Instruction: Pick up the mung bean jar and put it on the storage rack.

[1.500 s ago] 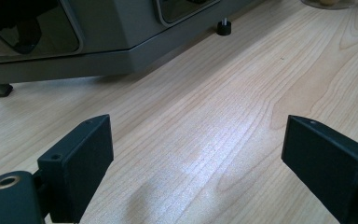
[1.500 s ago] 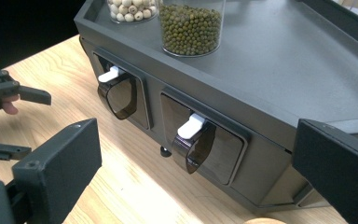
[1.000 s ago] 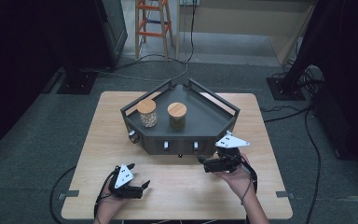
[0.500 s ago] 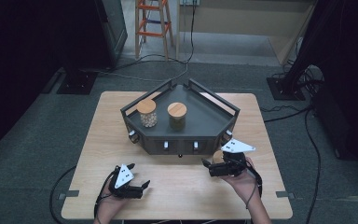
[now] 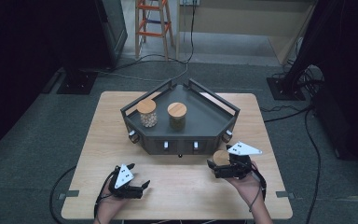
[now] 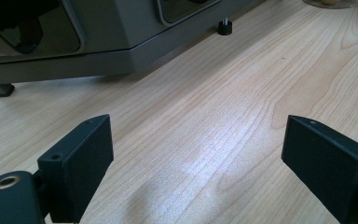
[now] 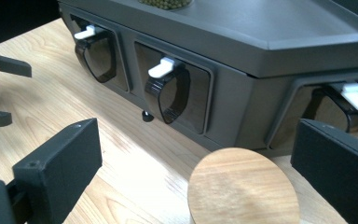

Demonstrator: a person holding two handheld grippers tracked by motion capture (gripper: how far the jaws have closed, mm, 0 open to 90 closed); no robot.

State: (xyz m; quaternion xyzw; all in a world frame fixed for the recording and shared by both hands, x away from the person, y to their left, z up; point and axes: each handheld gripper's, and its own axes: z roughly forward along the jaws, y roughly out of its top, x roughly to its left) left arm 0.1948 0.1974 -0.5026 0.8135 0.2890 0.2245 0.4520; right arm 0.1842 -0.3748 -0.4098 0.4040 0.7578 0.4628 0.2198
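The right tool (image 5: 216,164) hovers low over the desk (image 5: 98,140), just in front of the right front corner of the dark grey dispenser rack (image 5: 205,123). Its jaws stand wide apart. In the right gripper view a round wooden lid (image 7: 243,189) sits between the two jaws, nearer the right one, with clear gaps on both sides, so nothing is clamped. In the high view the same wooden lid (image 5: 221,157) shows just beside the right tool's front end, near the rack's right corner knob (image 5: 227,136). Whether the lid belongs to a jar standing on the desk cannot be told.

The left tool (image 5: 139,186) lies low over the near left part of the desk, well apart from the lid and from the rack. Its jaws are also spread wide, with only bare wood between them in the left gripper view (image 6: 193,154).

On top of the rack stand two lidded jars: one with pale round contents (image 5: 147,113) and one with green contents (image 5: 177,116), side by side. The rack's front face carries white dispensing levers (image 7: 165,66) over dark spouts.
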